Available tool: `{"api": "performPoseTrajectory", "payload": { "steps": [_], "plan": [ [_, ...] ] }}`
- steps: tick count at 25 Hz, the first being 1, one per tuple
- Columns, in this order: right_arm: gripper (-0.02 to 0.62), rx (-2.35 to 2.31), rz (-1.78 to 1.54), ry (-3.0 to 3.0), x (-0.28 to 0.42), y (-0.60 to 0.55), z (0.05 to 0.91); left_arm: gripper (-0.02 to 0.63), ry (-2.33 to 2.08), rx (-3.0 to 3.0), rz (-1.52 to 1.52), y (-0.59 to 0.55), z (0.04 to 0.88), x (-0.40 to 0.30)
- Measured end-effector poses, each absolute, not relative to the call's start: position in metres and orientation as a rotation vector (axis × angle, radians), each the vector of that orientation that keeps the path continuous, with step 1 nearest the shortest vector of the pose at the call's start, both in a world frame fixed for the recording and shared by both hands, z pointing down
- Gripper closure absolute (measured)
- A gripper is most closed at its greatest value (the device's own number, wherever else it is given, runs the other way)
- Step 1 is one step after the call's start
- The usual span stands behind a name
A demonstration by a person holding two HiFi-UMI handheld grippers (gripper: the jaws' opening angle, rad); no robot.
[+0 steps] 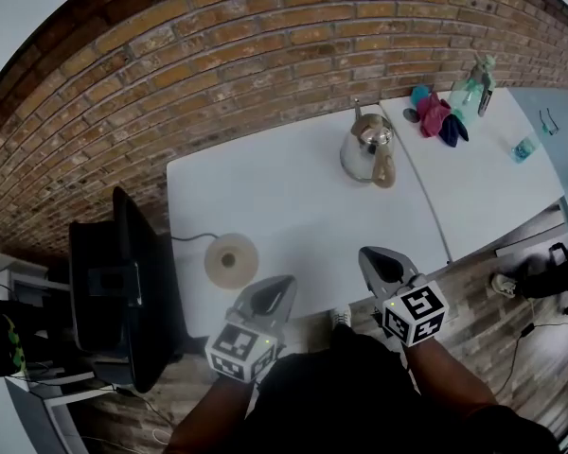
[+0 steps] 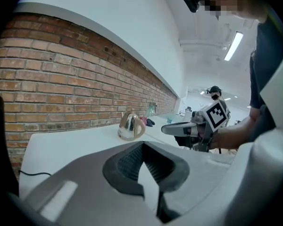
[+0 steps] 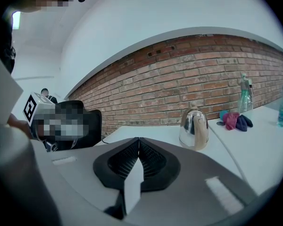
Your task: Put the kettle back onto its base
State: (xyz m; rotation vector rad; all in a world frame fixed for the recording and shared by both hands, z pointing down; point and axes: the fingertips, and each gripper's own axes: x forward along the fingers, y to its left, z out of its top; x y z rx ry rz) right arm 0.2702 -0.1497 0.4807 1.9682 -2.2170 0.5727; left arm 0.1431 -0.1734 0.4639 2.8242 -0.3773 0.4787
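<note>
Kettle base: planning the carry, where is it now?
Head view: the base lies near the white table's front left edge, just ahead of the left gripper, far from the kettle.

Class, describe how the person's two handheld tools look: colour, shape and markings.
The grey left tool and grey right tool match: smooth bodies tapering to a pointed tip, with black ribbed pads set in a dark recess. Each carries a white cube printed with black square markers at the hand end. No cable is seen on either.

Cord from base lost behind chair
</note>
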Motion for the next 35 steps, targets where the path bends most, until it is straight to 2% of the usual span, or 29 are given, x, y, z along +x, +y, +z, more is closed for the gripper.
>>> {"api": "performPoseTrajectory", "payload": {
  "steps": [4, 6, 20, 35],
  "plan": [
    [0.566, 1.969, 0.561, -2.201, 0.292, -0.159, 0.485, 0.606, -0.395, 2.831, 0.479, -0.179, 0.464, 0.158],
    [0.538, 1.975, 0.558, -2.192, 0.304, -0.165, 0.487, 0.606, -0.410, 2.835, 0.480, -0.183, 0.464, 0.164],
    [0.471, 2.021, 0.526, -2.058, 0.401, -0.208, 0.518, 0.606, -0.531, 2.789, 0.485, -0.208, 0.472, 0.194],
    [0.402, 2.034, 0.542, -1.963, 0.462, -0.257, 0.547, 0.606, -0.608, 2.743, 0.525, -0.226, 0.482, 0.206]
  ]
}}
